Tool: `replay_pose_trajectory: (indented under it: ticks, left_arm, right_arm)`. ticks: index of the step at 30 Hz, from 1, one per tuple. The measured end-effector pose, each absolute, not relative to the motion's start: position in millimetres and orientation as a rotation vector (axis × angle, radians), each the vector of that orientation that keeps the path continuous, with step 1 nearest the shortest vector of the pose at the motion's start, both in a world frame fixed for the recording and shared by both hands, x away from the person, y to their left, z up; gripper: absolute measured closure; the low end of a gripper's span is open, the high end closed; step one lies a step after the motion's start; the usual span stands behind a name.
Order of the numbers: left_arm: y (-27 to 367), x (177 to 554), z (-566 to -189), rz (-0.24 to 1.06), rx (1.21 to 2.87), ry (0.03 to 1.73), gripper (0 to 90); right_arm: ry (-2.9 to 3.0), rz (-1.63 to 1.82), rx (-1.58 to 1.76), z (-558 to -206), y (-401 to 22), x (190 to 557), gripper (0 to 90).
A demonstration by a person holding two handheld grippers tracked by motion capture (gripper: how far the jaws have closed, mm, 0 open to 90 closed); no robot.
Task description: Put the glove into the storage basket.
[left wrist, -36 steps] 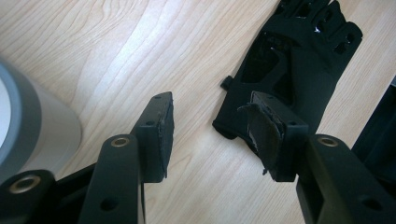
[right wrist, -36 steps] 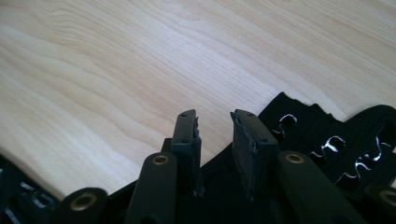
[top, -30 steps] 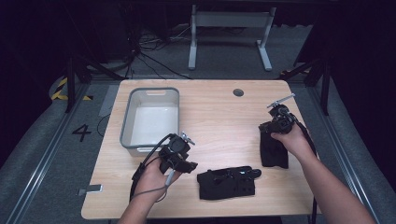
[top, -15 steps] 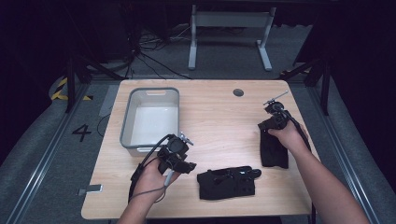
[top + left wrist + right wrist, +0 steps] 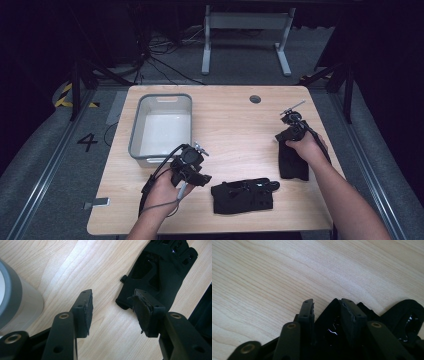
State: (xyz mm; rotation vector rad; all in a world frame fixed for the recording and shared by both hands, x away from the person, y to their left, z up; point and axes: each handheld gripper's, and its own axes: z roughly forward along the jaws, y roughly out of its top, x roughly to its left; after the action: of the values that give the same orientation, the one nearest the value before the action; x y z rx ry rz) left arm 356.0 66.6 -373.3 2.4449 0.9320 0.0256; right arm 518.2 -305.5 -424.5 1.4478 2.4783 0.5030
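A black glove (image 5: 329, 322) near the table's (image 5: 235, 125) right edge is seen peaked between the right hand-held gripper's (image 5: 327, 306) parted jaws (just narrowing); the left hand-held gripper (image 5: 112, 307) stands open beside a second glove (image 5: 160, 272).

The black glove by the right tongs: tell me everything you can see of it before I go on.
The black glove lies at the table's right side, lengthwise away from the person, dark fabric with a few glossy patches. The hand holding the right tongs rests over its far end. In the right gripper view a peak of the fabric rises between the jaws, which have just been closing a little; whether the pads press it I cannot tell. It lies apart from the second glove near the front edge.
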Motion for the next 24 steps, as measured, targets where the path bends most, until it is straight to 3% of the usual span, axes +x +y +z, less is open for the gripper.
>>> replay_pose_trajectory:
  ticks: [11, 24]
  left_arm:
    - [65.8, 356.1, -374.2, 0.023, 2.447, 0.928, 50.7]
    - [63.9, 358.0, -375.5, 0.013, 2.446, 0.926, 50.7]
  right_arm:
    - [2.454, 0.502, 1.478, -424.7, -309.7, 520.6, 85.3]
    - [2.424, 0.579, 1.483, -412.3, -316.7, 513.8, 88.6]
